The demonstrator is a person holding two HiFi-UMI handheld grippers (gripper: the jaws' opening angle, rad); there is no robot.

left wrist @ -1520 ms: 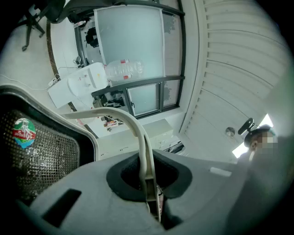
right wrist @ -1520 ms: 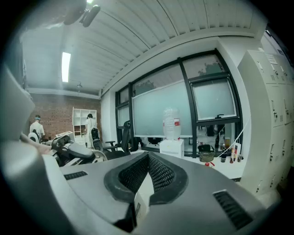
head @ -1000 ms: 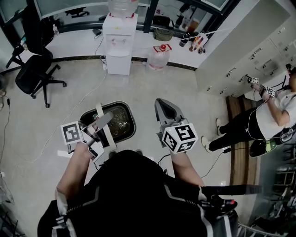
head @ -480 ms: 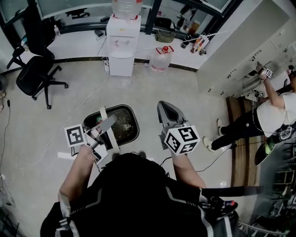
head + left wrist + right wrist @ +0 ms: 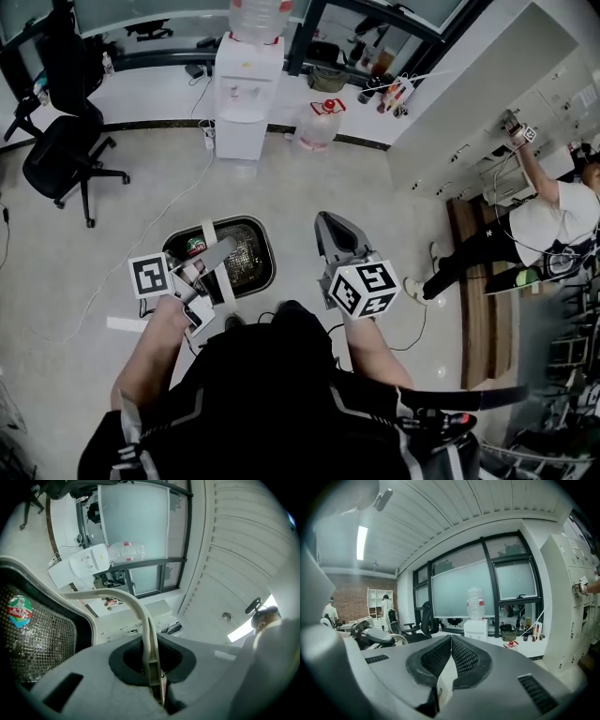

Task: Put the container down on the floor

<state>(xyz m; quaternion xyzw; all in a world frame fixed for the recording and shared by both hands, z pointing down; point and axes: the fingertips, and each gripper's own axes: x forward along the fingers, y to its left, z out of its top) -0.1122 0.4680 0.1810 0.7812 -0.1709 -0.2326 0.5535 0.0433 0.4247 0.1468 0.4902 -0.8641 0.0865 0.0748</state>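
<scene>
The container (image 5: 246, 260) is a dark oval mesh bin with a white rim and a white arched handle (image 5: 210, 246). It hangs in front of me on the left, over the pale floor. A can with a green and red label (image 5: 195, 247) lies inside. My left gripper (image 5: 217, 249) is shut on the handle; in the left gripper view the handle (image 5: 138, 612) runs straight into the closed jaws of the left gripper (image 5: 153, 670), with the mesh (image 5: 43, 641) at the left. My right gripper (image 5: 330, 232) is held level to the right of the bin, shut and empty, as the right gripper view of the right gripper (image 5: 450, 644) also shows.
A water dispenser (image 5: 246, 89) and a water jug (image 5: 319, 122) stand by the far wall. An office chair (image 5: 61, 155) is at the far left. A cable (image 5: 141, 239) trails over the floor. At the right a person (image 5: 525, 230) reaches up to white lockers (image 5: 478, 103).
My left gripper still hangs on to the handle and the bin has hardly shifted. The person at the right has reached an arm up to the lockers.
</scene>
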